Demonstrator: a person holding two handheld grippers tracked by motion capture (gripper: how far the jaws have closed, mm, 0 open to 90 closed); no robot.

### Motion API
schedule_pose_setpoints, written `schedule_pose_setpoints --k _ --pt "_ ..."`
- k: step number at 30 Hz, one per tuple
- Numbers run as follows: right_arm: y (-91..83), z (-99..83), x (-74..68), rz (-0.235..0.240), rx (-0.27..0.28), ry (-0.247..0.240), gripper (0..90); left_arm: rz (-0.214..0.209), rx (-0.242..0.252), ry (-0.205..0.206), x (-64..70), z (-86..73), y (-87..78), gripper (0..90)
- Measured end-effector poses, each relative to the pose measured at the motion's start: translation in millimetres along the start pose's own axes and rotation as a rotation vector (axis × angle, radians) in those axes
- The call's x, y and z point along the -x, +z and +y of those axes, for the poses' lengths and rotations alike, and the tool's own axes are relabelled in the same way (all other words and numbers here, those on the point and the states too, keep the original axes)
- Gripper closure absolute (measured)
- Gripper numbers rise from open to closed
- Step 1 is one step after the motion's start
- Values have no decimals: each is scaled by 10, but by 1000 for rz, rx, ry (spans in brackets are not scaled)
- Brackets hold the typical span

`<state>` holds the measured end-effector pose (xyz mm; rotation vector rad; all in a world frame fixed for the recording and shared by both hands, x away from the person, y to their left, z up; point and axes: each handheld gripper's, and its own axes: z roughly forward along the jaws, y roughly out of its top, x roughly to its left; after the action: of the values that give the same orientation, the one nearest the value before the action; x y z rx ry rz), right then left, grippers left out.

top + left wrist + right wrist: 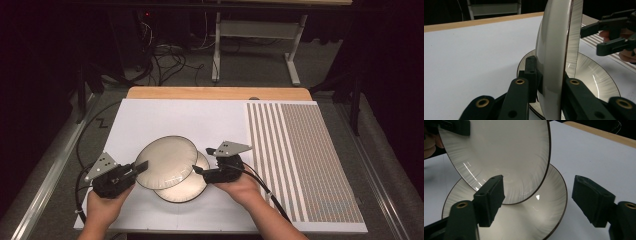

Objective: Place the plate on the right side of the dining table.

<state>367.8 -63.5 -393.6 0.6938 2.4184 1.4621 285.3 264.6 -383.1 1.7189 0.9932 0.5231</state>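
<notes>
Left gripper (141,166): clamped on rim of upper plate (167,161), held tilted above lower plate (186,186) on white table (150,120). Plates: glazed ceramic, stiff, slick, probably breakable; take hold at rim only. Right gripper (203,160): jaws wide, empty, beside both plates

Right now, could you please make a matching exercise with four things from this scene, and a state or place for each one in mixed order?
Things:
1. left gripper
2. right gripper
3. upper plate
4. lower plate

States or places:
A. lies flat on the white board
B. jaws open, beside the plates, holding nothing
C. lifted and tilted, overlapping the other plate
D. jaws shut on a plate's rim

Pairs: 1-D, 2-B, 3-C, 4-A
</notes>
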Motion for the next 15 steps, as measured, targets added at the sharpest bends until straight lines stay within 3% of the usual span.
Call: schedule_pose_setpoints --k 6,9,15 --pt "139 3 34 -12 10 34 511 -1 1 7 6 0 -4 806" --pt "190 1 51 5 9 51 606 -1 1 10 7 1 -4 805" --pt "227 14 56 23 22 83 692 0 6 16 13 -3 -4 805"
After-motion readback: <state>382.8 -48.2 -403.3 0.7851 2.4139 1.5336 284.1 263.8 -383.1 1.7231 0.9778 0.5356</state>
